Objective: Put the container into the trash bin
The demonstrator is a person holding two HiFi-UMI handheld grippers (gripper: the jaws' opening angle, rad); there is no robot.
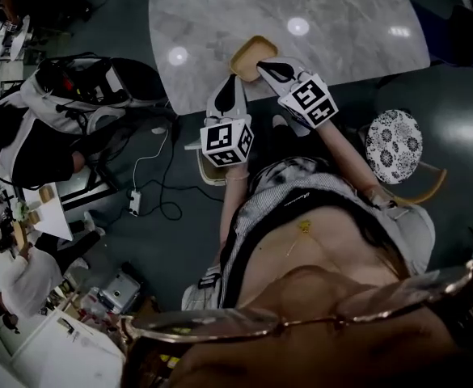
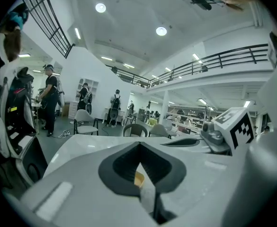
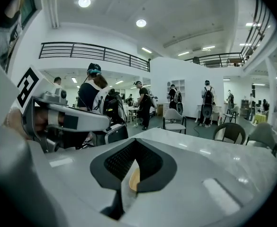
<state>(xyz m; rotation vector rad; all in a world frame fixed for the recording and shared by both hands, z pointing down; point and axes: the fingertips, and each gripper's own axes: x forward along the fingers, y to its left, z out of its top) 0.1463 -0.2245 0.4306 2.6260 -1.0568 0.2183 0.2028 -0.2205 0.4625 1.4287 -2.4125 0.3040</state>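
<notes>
**Desk** (image 1: 341,14): pale marble slab with rounded corners. Its near edge runs slantwise just under both grippers. The top beyond the container is bare and carries only ceiling-light reflections.

**Floor** (image 1: 179,241): dark. To the person's left, loose cables (image 1: 162,186) and a white power strip (image 1: 133,203) lie near the desk's corner, with heaped bags (image 1: 74,95) farther left. To the person's right, a round patterned stool (image 1: 393,145) stands just beside the desk's edge.

**Container** (image 1: 252,55): tan and shallow, with rounded corners, a raised rim and an open top. It is at the desk's near edge, between the two grippers. Whether it rests on the desk or is raised off it cannot be told. Each gripper view shows only a thin tan sliver of it, in the left (image 2: 139,178) and in the right (image 3: 134,179).

**Left gripper** (image 1: 234,79): reaches in from the container's near-left side. Its dark ribbed fingers (image 2: 121,167) are pressed together on the tan rim.

**Right gripper** (image 1: 263,69): reaches in from the near-right side. Its fingers (image 3: 117,162) are likewise closed on the rim.

**Marker cubes**: one on each gripper, left (image 1: 226,141) and right (image 1: 309,99), both over the gap between the desk and the person's body.
</notes>
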